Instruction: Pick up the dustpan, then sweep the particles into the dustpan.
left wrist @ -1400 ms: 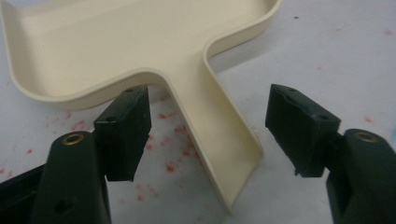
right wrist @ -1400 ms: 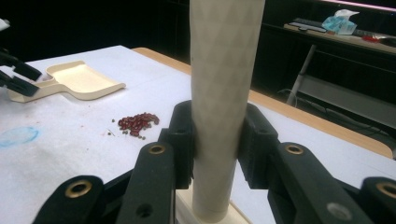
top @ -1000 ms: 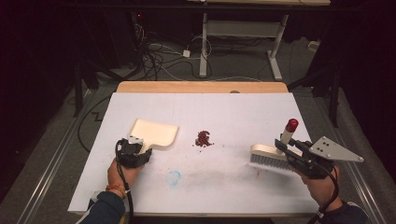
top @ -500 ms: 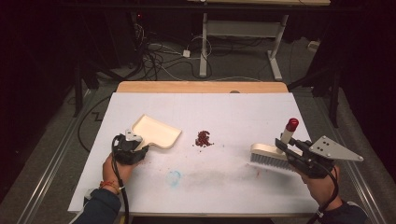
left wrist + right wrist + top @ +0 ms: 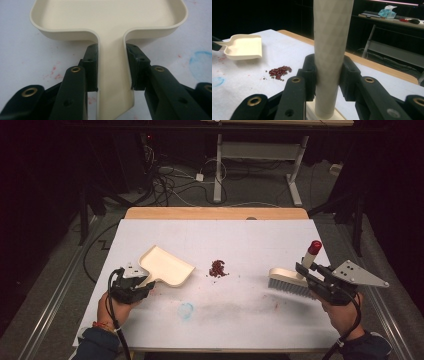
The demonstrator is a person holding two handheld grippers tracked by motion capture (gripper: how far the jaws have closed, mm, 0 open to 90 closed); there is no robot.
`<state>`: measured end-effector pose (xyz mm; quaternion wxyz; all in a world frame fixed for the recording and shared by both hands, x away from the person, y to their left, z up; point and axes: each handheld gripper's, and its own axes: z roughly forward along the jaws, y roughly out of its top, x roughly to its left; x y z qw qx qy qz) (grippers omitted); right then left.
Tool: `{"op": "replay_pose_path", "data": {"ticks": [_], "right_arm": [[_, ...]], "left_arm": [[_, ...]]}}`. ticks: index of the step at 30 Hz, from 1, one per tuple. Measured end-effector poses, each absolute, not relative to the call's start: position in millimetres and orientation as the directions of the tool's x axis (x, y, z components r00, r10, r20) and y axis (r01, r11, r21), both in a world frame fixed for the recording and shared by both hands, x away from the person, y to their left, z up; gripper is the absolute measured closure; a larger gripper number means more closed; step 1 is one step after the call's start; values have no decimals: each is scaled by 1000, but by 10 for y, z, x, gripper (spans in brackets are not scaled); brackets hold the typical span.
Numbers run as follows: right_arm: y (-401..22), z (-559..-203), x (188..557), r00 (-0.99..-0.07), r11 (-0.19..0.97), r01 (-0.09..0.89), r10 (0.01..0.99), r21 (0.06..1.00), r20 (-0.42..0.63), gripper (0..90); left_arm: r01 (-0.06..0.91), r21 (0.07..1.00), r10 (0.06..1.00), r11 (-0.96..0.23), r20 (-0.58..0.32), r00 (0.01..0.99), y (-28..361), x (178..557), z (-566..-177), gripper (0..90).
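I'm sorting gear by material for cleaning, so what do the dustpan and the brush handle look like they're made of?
Dustpan: probably moulded plastic, cream, smooth with a soft sheen; its rounded, even-walled rim and one-piece handle suggest moulding. Brush handle: likely plastic too, pale beige and matt, with a faint faceted pattern on its surface in the right gripper view; the red tip looks glossier, possibly rubber or plastic.

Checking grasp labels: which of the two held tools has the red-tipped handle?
The brush, held by the right gripper at the table's right side. Its handle ends in a red tip; the cream dustpan in the left gripper has none.
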<state>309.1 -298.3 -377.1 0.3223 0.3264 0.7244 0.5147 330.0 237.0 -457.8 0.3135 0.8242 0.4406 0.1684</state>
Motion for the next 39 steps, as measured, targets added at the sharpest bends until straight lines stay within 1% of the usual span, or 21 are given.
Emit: {"op": "replay_pose_path", "data": {"ticks": [15,22,31,34,39], "right_arm": [[-2943,-3772,3126,-582,260,140,803,955,-133,703],[-2908,-3768,3204,-579,256,142,805,956,-130,703],[-2864,-3773,3395,-559,242,156,821,958,-117,703],[-2791,-3768,3545,-546,239,155,829,959,-118,703],[-2674,-3782,3746,-531,209,172,843,963,-88,703]], "left_arm": [[599,648,773,-471,-24,634,2315,2993,-4572,636],[600,630,758,-493,-28,652,2279,2944,-4604,636],[604,620,750,-500,-38,660,2248,2941,-4628,635],[604,616,750,-505,-32,660,2220,2945,-4634,635],[590,615,739,-523,-17,673,2153,2953,-4627,635]]}}
